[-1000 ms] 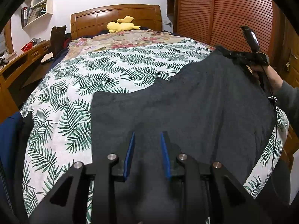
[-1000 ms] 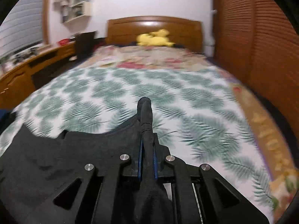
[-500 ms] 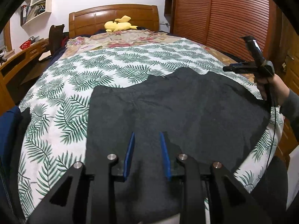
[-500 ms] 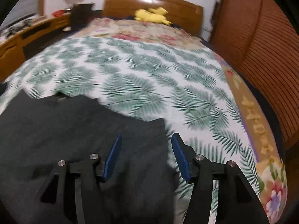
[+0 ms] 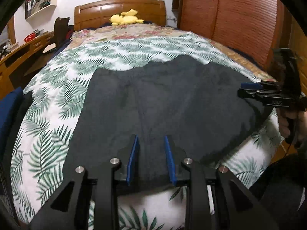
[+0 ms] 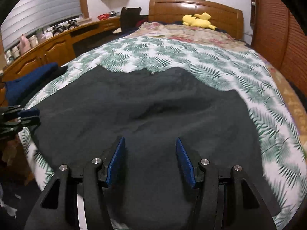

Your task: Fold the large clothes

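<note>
A large dark grey garment [image 5: 168,99] lies spread flat across the near end of the bed, on the palm-leaf bedspread [image 5: 115,55]. It also shows in the right wrist view [image 6: 153,111]. My left gripper [image 5: 151,140] is open and empty, just above the garment's near edge. My right gripper [image 6: 149,141] is open wide and empty, above the garment's near right part. The right gripper also shows at the right edge of the left wrist view [image 5: 247,90], and the left gripper at the left edge of the right wrist view [image 6: 28,115].
A yellow plush toy [image 5: 125,19] lies by the wooden headboard [image 5: 119,9]. A floral blanket [image 6: 191,32] covers the far end of the bed. A wooden desk [image 6: 48,48] runs along the left, a slatted wardrobe [image 5: 239,19] along the right. Dark blue clothes [image 6: 32,76] lie at the bed's left edge.
My right gripper let go of the garment's far corner, opened and pulled back toward the near edge. The garment dropped flat on the bed. My left gripper stayed open and drew back slightly.
</note>
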